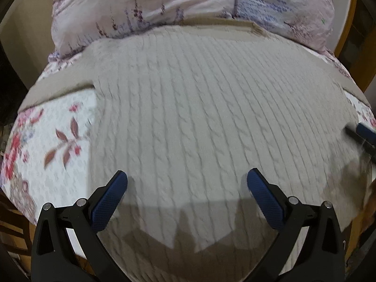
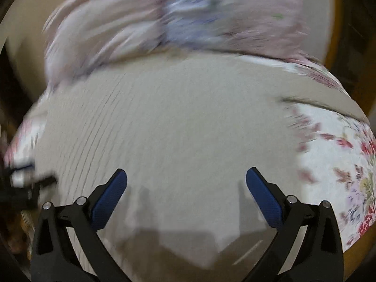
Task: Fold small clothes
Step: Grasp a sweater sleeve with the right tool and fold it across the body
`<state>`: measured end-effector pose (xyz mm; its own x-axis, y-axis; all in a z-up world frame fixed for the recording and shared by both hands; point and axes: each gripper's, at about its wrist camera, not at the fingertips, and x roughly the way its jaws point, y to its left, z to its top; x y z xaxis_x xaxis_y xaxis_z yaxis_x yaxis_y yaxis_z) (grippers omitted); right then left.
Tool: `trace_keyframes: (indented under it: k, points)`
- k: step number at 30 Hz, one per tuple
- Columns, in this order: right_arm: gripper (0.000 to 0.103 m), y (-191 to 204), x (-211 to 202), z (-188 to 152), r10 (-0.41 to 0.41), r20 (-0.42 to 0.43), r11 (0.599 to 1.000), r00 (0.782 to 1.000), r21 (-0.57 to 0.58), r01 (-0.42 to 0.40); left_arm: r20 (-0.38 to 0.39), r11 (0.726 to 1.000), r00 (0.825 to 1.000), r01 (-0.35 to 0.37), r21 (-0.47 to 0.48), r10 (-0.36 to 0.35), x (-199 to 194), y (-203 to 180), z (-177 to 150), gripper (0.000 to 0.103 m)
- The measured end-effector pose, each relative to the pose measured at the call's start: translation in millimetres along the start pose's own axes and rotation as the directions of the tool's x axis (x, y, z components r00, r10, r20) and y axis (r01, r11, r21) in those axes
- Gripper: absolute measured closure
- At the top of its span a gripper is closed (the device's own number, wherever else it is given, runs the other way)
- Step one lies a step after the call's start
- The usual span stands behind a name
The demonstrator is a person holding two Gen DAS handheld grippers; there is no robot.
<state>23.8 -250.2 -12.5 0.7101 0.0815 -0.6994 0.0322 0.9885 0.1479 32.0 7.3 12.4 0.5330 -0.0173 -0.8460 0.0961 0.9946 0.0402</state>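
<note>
A cream cable-knit sweater (image 1: 199, 117) lies spread flat on a floral bedspread (image 1: 47, 145), with its neck edge at the far side. My left gripper (image 1: 186, 181) is open and empty, hovering above the sweater's near part. In the blurred right wrist view, the same sweater (image 2: 176, 122) fills the middle. My right gripper (image 2: 186, 181) is open and empty above it. The right gripper's blue tip (image 1: 363, 132) shows at the far right of the left wrist view. The left gripper (image 2: 21, 183) shows as a dark blur at the left edge.
A pink floral pillow (image 1: 188, 7) lies beyond the sweater's far edge, and appears blurred in the right wrist view (image 2: 176, 16). A wooden bed frame (image 1: 350, 23) runs along the right. The floral bedspread (image 2: 340, 164) shows right of the sweater.
</note>
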Motion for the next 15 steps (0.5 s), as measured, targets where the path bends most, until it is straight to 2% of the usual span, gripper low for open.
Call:
trace_keyframes:
  k: [2,4,7,9,12,15]
  points:
    - [0.011,-48.3,-3.3,24.0,-0.012,0.036,0.986,0.999,0.166,0.006,0.029,0.999,0.999,-0.038,0.006,0.038,-0.9,4.7,10.5,0.001]
    - [0.021,-91.6,-0.4,40.3,-0.026,0.037,0.952,0.999,0.305,0.014,0.071,0.997,0.995,-0.079,0.02,0.077,-3.4,8.2,21.2,0.001]
    - [0.037,-164.3,11.0,56.4,-0.037,0.018,0.853,0.999,0.521,0.022,0.102,0.996,0.992,-0.084,0.039,0.079,-5.5,13.3,37.3,0.001]
    - [0.044,-196.4,19.1,59.4,-0.031,0.009,0.797,0.999,0.603,0.019,0.11,0.998,0.993,-0.052,0.044,0.047,-5.6,16.4,46.5,0.001]
    - [0.046,-242.3,33.0,61.3,-0.018,0.007,0.698,1.0,0.716,0.007,0.124,0.999,0.992,0.023,0.04,-0.028,-4.4,21.0,58.2,0.001]
    - [0.049,-267.7,44.2,62.3,-0.018,0.003,0.64,1.0,0.768,0.009,0.13,0.996,0.987,0.09,0.017,-0.091,0.5,23.9,69.8,0.001]
